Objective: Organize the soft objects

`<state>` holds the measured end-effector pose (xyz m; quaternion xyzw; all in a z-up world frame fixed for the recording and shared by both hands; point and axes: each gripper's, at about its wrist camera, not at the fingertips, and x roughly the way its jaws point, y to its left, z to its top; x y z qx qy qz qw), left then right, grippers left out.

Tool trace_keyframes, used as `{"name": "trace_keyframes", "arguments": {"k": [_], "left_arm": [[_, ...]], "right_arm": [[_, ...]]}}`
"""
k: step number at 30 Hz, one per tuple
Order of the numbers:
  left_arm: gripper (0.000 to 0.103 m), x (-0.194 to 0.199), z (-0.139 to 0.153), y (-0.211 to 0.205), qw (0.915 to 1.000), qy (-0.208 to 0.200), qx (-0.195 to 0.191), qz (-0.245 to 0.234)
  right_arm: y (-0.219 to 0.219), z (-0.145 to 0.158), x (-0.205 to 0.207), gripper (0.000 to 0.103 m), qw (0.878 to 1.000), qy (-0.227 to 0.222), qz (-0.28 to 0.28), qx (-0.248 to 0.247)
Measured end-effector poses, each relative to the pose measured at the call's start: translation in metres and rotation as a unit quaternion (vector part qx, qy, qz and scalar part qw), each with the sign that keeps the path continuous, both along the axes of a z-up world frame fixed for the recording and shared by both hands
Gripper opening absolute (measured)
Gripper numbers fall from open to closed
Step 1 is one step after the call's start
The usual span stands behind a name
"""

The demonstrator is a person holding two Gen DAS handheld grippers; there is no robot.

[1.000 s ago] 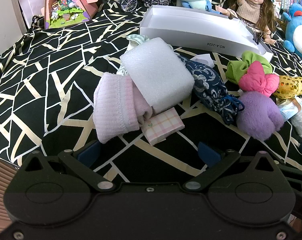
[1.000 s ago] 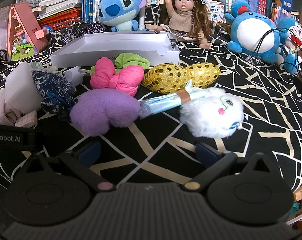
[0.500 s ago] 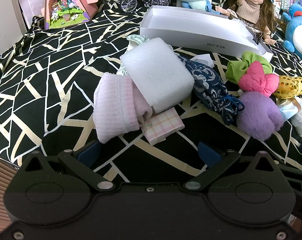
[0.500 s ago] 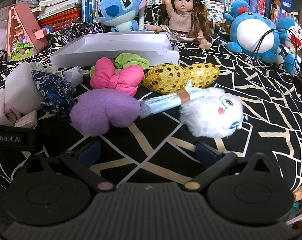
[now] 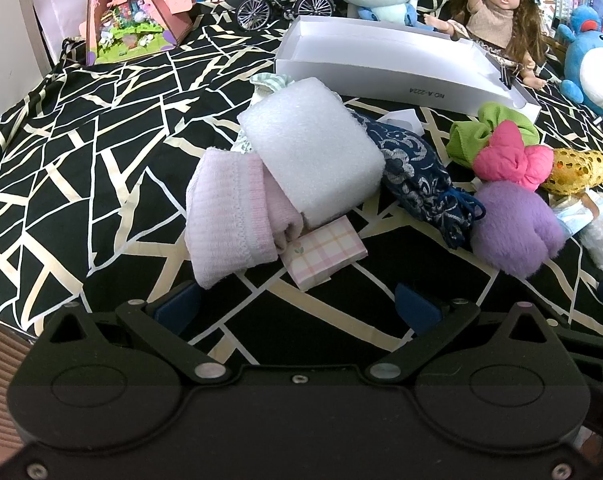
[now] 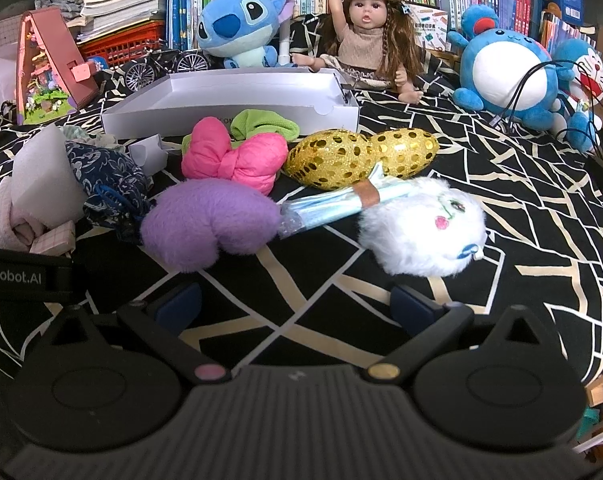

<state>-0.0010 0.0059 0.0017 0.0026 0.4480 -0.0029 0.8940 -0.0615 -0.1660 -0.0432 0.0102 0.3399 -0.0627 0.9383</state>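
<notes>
Jaws spread wide on both grippers, nothing held — white tray (image 6: pixel 237 118) bare, purple plush (image 6: pixel 209 222) and the rest unsorted.

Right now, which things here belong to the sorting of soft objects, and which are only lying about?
For the job: white foam block, pink sock, purple plush, pink bow, white fluffy toy, white tray.

Lying about: doll, toy bicycle, blue plush.
</notes>
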Motion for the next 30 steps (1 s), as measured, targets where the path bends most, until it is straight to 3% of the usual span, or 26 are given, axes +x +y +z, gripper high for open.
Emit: {"name": "trace_keyframes", "arguments": {"k": [15,19,23,27,30], "left_arm": [[0.103,-0.011,-0.004,0.004,0.9982,-0.047,-0.001,-0.037],[0.092,-0.019,0.002,0.005,0.9969,-0.060,0.007,-0.049],[0.086,-0.036,0.011,0.005,0.9918,-0.103,0.030,-0.069],[0.083,-0.053,0.028,0.007,0.9804,-0.168,0.048,-0.091],[0.083,-0.056,0.035,0.012,0.9750,-0.202,0.059,-0.073]], "right_arm": [[0.001,-0.011,-0.014,0.103,0.998,-0.059,0.006,-0.005],[-0.004,-0.006,-0.015,0.103,0.998,-0.059,0.018,-0.001],[-0.007,0.006,-0.025,0.103,0.995,-0.094,0.025,-0.016],[-0.016,0.020,-0.031,0.103,0.990,-0.131,0.019,-0.050],[-0.030,0.028,-0.033,0.103,0.987,-0.146,0.009,-0.059]]}}
